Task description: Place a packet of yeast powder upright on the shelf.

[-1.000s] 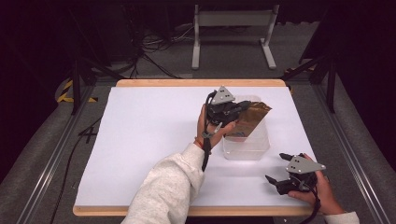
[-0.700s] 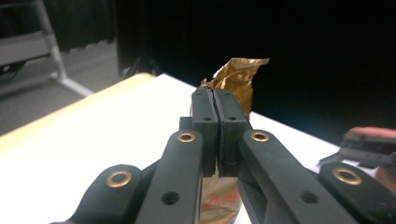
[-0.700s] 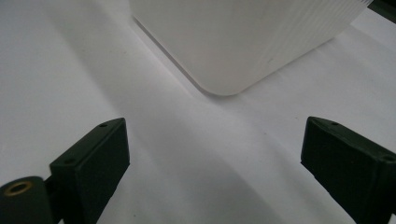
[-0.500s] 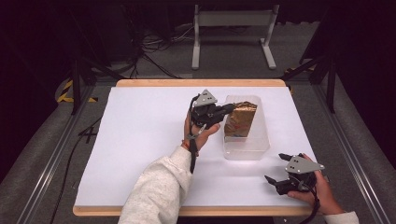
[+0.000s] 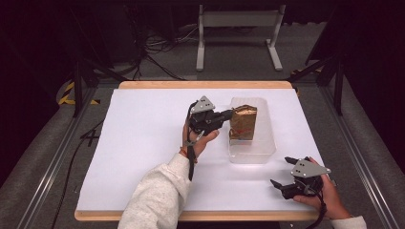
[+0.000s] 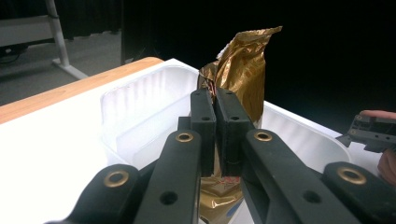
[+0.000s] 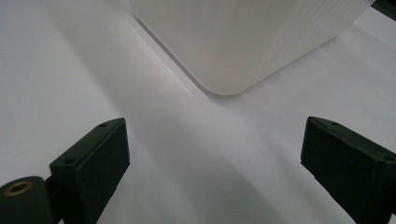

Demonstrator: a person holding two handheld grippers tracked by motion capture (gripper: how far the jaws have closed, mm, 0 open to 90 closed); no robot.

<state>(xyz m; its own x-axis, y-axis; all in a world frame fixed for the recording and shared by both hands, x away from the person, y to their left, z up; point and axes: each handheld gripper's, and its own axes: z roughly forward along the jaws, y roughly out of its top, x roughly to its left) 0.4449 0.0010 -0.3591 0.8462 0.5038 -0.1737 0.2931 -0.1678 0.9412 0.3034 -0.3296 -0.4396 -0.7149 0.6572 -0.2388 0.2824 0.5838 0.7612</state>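
Observation:
A crinkled gold foil bag stands upright in the far end of a clear plastic container right of the table's middle. My left gripper reaches in from the container's left side and is shut on the bag's edge. In the left gripper view the two jaws press together on the gold bag above the container's wall. My right gripper rests near the front right of the table, open, with nothing between its jaws. In the right gripper view, my right gripper faces the container's corner.
The white table top has a wooden edge at front and back. Cables and a metal stand's feet lie on the floor beyond the table. Metal rails run along both sides.
My left gripper has drawn back to the left with the bag, which has gone from tilted over the container to upright inside it. The right gripper has stayed put.

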